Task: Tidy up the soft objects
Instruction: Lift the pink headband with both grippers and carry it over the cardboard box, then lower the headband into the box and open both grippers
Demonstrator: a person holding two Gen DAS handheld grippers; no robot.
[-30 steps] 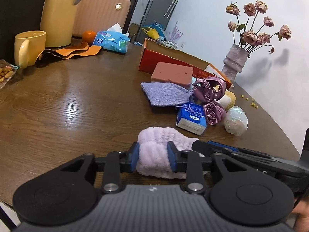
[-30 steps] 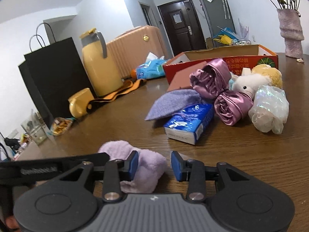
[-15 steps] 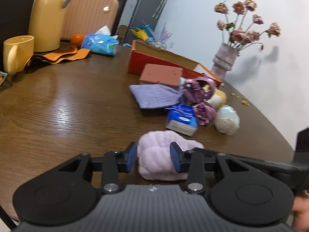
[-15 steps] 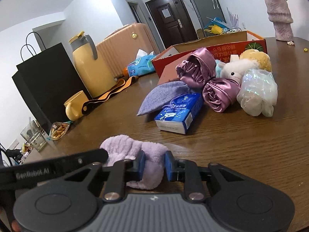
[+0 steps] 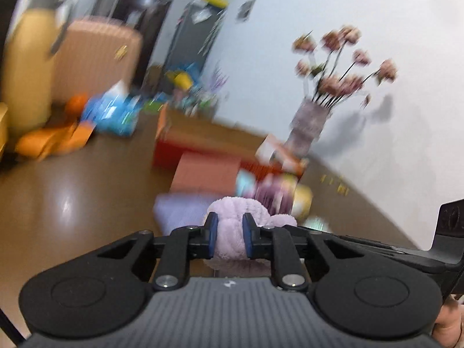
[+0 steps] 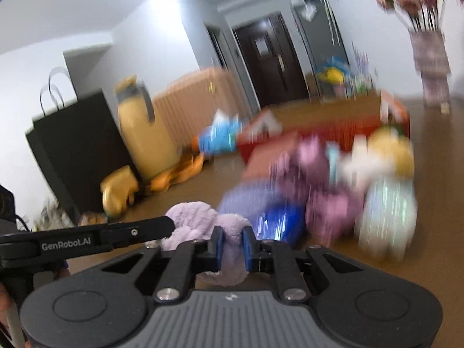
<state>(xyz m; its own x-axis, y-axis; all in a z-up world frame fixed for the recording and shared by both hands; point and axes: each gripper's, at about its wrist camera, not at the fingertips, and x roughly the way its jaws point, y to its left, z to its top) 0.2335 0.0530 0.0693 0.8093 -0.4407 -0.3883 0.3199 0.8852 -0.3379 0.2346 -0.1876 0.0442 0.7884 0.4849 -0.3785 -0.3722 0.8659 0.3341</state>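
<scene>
Closing on lilac plush cloth (image 5: 229,229): left gripper (image 5: 229,233) & right gripper (image 6: 233,242) jaws narrow, cloth pinched btwn both, presumably for two-ended carry.

The left gripper (image 5: 229,233) and the right gripper (image 6: 233,245) sit side by side, tipped a bit down, both closing their blue pads on one fluffy light-purple cloth (image 5: 232,217) at twelve o'clock.

Right tongs (image 6: 233,242) closing on lilac plush towel (image 6: 203,223), left tongs (image 6: 169,224) alongside
</scene>
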